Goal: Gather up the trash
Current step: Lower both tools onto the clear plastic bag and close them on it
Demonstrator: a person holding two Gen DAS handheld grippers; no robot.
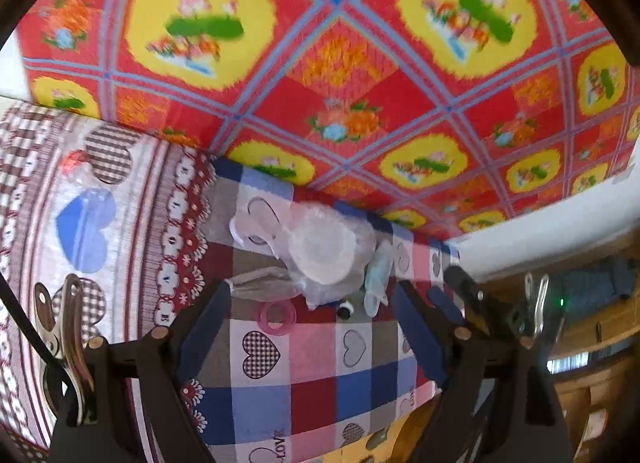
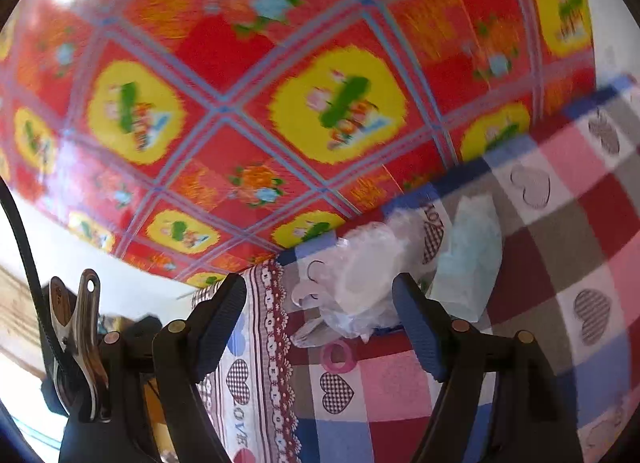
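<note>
A small heap of trash lies on the checked heart-print cloth [image 1: 304, 391]. It holds a crumpled clear plastic bag [image 1: 320, 251] with a round lid-like piece, a pale blue face mask [image 1: 376, 279], a pink ring [image 1: 277, 317] and a tiny black-and-white bit [image 1: 345, 309]. My left gripper [image 1: 312, 329] hangs open just short of the heap, with nothing between its pads. From the other side, my right gripper [image 2: 320, 327] stands open before the plastic bag [image 2: 360, 275], the mask [image 2: 472, 263] and the ring [image 2: 338, 355]. A dark shape at the right of the left wrist view may be the right gripper.
A red and yellow floral cloth [image 1: 336, 63] rises behind the heap. To the left lies a lace-print heart cloth [image 1: 80, 223] with a clear, red-tipped scrap [image 1: 74, 163] on it. Wooden furniture [image 1: 592, 343] stands off the right edge.
</note>
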